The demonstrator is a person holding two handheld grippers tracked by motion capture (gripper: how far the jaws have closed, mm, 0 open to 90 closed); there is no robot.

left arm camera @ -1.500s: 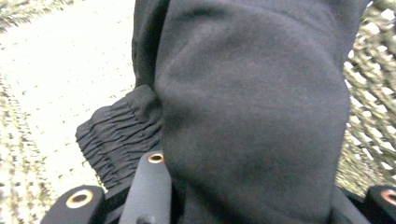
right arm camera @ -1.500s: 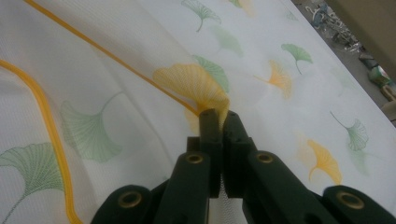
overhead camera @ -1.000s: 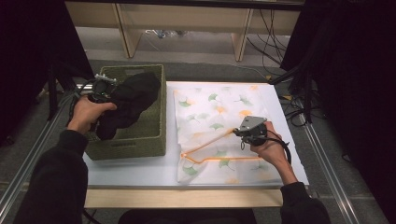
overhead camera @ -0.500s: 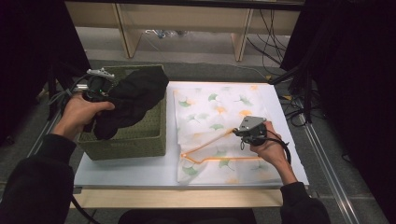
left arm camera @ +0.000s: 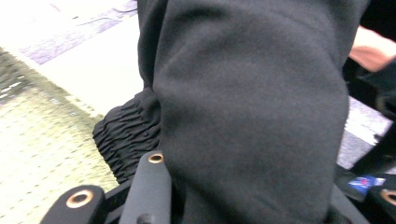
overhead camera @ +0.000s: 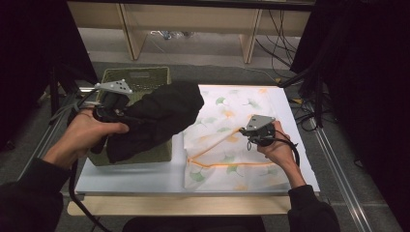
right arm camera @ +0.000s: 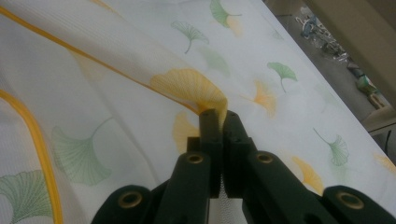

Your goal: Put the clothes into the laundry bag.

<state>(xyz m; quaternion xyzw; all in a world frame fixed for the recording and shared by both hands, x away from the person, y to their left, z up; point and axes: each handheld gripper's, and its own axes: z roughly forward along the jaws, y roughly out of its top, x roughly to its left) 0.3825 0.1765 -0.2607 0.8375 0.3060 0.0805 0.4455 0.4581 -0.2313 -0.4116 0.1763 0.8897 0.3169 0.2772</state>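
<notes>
The left gripper (overhead camera: 112, 112), clamped on a black garment (overhead camera: 154, 118) above the green basket (overhead camera: 138, 77), held it just left of the mesh laundry bag (overhead camera: 227, 140), whose orange-trimmed opening the right gripper (overhead camera: 255, 135), jaws pinched together on the mesh, lifted toward it.

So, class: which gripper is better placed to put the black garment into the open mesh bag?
Left. The left gripper is shut on the black garment; the right gripper pinches the mesh bag open.
</notes>
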